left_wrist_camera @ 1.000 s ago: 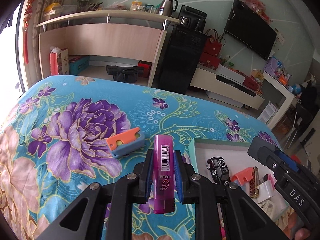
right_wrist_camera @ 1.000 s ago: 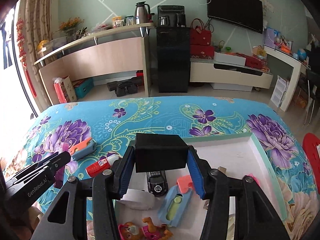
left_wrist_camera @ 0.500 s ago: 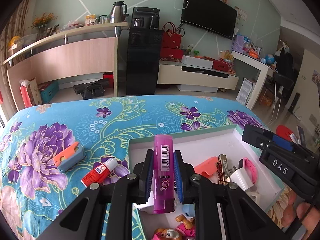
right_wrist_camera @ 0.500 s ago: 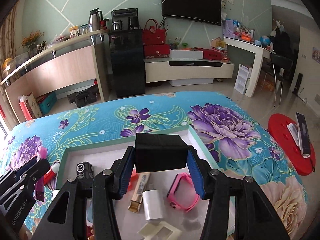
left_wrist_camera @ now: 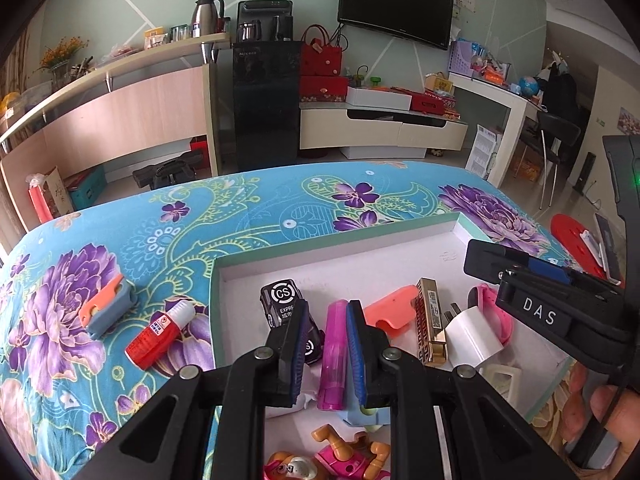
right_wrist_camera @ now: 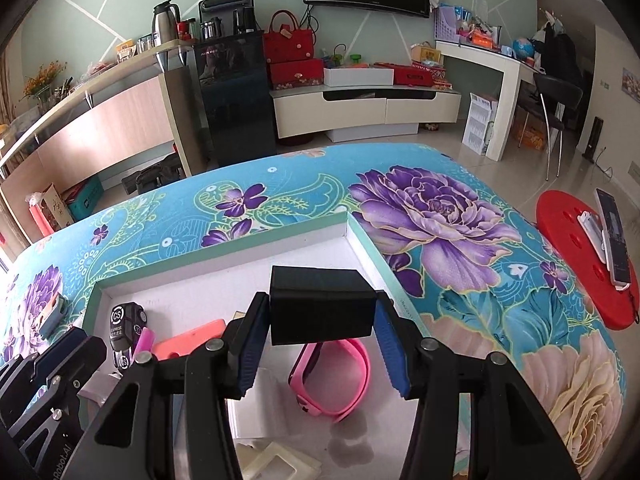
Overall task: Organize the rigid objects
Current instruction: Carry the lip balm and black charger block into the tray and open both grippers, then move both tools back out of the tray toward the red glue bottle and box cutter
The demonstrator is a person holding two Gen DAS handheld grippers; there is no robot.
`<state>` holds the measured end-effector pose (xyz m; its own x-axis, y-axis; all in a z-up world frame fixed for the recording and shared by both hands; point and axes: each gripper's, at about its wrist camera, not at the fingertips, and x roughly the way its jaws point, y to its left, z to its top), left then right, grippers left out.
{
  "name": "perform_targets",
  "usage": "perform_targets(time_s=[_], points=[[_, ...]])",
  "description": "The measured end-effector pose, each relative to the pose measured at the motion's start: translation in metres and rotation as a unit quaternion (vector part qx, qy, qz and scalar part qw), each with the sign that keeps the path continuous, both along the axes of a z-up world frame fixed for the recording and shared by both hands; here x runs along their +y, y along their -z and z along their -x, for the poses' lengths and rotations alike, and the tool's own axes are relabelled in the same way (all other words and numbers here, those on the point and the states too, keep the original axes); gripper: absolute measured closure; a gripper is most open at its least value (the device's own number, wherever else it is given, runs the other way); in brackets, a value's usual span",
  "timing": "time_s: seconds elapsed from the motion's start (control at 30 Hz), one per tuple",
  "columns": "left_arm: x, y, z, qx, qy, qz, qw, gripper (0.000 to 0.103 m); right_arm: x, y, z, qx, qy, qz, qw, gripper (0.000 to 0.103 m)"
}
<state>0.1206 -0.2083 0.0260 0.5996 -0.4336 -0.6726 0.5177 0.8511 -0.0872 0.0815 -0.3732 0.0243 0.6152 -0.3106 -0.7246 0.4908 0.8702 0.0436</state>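
My left gripper (left_wrist_camera: 325, 350) hangs over the white tray (left_wrist_camera: 360, 258) with its jaws parted; the purple lighter (left_wrist_camera: 334, 354) lies between them, apparently loose among the tray's items. My right gripper (right_wrist_camera: 322, 338) is shut on a black box (right_wrist_camera: 322, 306) and holds it above the tray's (right_wrist_camera: 224, 276) right part, over a pink wristband (right_wrist_camera: 340, 376). The tray holds a black toy car (left_wrist_camera: 280, 300), an orange piece (left_wrist_camera: 390, 310), a gold lighter (left_wrist_camera: 430, 328) and a white adapter (left_wrist_camera: 472, 336). A red glue bottle (left_wrist_camera: 160, 334) and an orange-blue cutter (left_wrist_camera: 106, 310) lie on the floral cloth left of the tray.
Toy dog figures (left_wrist_camera: 328, 456) lie at the tray's near edge. The floral cloth (right_wrist_camera: 440, 216) covers the table; its edge falls off to the right, where a red stool (right_wrist_camera: 580, 256) carries a phone. Room furniture stands behind.
Both grippers moved right over the tray. The left gripper lowered and opened, letting go of the purple lighter. The right gripper still holds the black box.
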Motion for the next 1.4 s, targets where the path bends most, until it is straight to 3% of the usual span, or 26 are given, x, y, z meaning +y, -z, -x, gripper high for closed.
perform_targets(time_s=[0.27, 0.33, 0.47, 0.53, 0.6, 0.67, 0.77, 0.83, 1.03, 1.4], points=[[0.009, 0.003, -0.005, 0.014, -0.016, 0.005, 0.9998, 0.081, -0.007, 0.011, -0.002, 0.024, 0.007, -0.028, 0.999, 0.048], [0.012, 0.003, -0.006, 0.017, -0.021, 0.008, 0.9996, 0.081, -0.007, 0.014, -0.004, 0.037, 0.009, -0.029, 0.999, 0.041], [0.018, 0.002, -0.009, 0.024, -0.031, 0.017, 0.9991, 0.081, -0.004, 0.012, -0.004, 0.044, 0.009, -0.024, 0.999, 0.038], [0.022, 0.001, -0.011, 0.029, -0.036, 0.026, 0.9986, 0.08, -0.002, 0.008, -0.004, 0.041, 0.007, -0.016, 0.999, 0.029], [0.026, 0.001, -0.013, 0.036, -0.04, 0.035, 0.9979, 0.072, 0.002, 0.004, -0.003, 0.042, 0.005, -0.004, 0.999, 0.029], [0.031, 0.0, -0.014, 0.036, -0.048, 0.04, 0.9974, 0.054, 0.005, 0.0, -0.004, 0.045, 0.003, 0.004, 0.999, 0.029], [0.038, -0.005, -0.014, 0.024, -0.061, 0.04, 0.9971, 0.041, 0.009, -0.004, -0.005, 0.047, -0.008, 0.008, 0.999, 0.028], [0.044, -0.007, -0.016, 0.018, -0.078, 0.042, 0.9959, 0.029, 0.013, -0.005, -0.007, 0.048, -0.014, 0.009, 0.999, 0.012], [0.067, -0.002, -0.029, 0.035, -0.129, 0.056, 0.9895, 0.0, 0.016, -0.003, -0.011, 0.04, -0.029, -0.035, 0.998, 0.01], [0.103, 0.013, -0.041, 0.056, -0.224, 0.041, 0.9721, 0.0, 0.031, -0.002, -0.017, 0.047, -0.049, -0.027, 0.997, 0.01]])
